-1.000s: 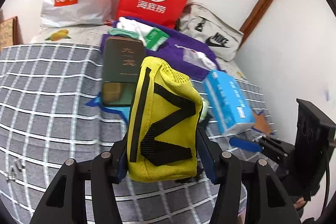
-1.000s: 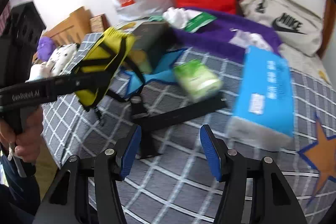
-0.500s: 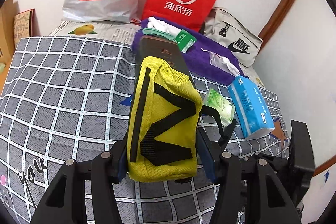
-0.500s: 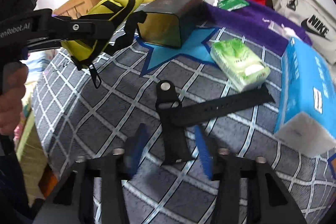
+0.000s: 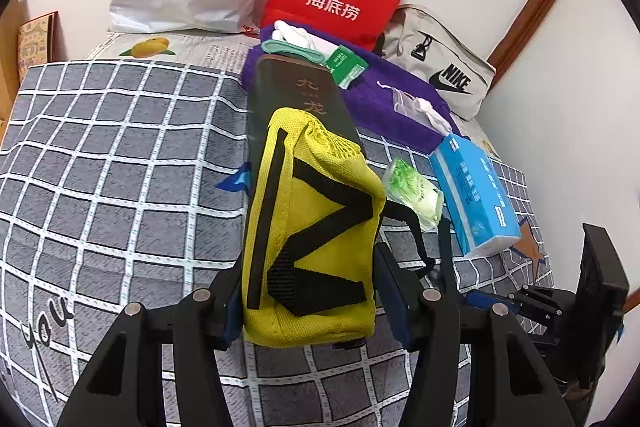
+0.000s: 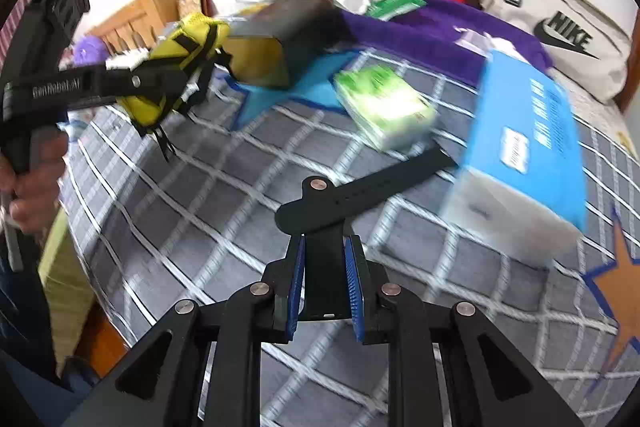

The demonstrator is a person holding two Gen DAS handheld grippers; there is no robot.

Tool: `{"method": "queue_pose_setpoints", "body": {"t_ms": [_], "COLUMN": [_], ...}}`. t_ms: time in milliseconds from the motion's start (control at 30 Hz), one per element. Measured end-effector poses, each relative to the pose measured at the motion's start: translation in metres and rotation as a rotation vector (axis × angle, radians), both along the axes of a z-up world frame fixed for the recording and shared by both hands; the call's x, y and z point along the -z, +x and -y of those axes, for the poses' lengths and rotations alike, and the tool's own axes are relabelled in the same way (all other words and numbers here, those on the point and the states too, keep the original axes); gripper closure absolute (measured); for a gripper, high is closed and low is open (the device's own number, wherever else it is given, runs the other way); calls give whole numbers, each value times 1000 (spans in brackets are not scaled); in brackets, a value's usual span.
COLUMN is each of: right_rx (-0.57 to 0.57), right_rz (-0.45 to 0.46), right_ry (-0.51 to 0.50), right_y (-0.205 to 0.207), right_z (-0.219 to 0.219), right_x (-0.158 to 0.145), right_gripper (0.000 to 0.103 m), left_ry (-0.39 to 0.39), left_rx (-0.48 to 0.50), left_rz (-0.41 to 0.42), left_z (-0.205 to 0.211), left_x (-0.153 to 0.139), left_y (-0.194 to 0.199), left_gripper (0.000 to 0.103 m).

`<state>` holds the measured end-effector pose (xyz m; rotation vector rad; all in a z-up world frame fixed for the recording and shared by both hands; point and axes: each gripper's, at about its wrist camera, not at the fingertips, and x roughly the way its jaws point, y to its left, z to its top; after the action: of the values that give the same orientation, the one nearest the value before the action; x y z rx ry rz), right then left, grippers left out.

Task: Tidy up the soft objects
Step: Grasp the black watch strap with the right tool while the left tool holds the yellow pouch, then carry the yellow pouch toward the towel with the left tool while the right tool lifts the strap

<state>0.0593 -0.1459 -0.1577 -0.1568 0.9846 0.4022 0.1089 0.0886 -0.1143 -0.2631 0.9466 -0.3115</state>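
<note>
Gripped yellow mesh pouch with black straps in left gripper, closing right gripper on flat black rubber strap (between pads); likely lift next.

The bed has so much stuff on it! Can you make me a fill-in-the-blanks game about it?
1. The left gripper holds a ____ pouch.
2. The right gripper is closing on a black ____.
3. The word on the beige bag is ____.
4. The tissue box is ____.

Missing words: yellow; strap; NIKE; blue
</note>
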Motion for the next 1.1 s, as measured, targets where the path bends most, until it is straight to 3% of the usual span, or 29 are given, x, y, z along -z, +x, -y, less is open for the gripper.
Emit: {"method": "queue_pose_setpoints", "body": {"t_ms": [100, 200, 567, 700, 1100], "right_rx": [55, 78, 61, 85, 84], "right_rz": [-11, -42, 31, 62, 157], "right_ry": [-53, -36, -77, -7, 29], "right_y": [1, 2, 3, 2, 1], "right_z": [12, 22, 12, 21, 24], "right_x": [7, 11, 11, -14, -73], "right_gripper": [82, 81, 82, 83, 83], "left_ry": [8, 12, 24, 23, 15], "left_rx": [14, 26, 33, 43, 65], "left_rz": [-3, 1, 2, 2, 23], "left_z": [5, 9, 15, 20, 29], "left_x": [0, -1, -3, -3, -19], "left_y": [0, 0, -1, 1, 8], "left_gripper": [48, 48, 48, 48, 48]}}
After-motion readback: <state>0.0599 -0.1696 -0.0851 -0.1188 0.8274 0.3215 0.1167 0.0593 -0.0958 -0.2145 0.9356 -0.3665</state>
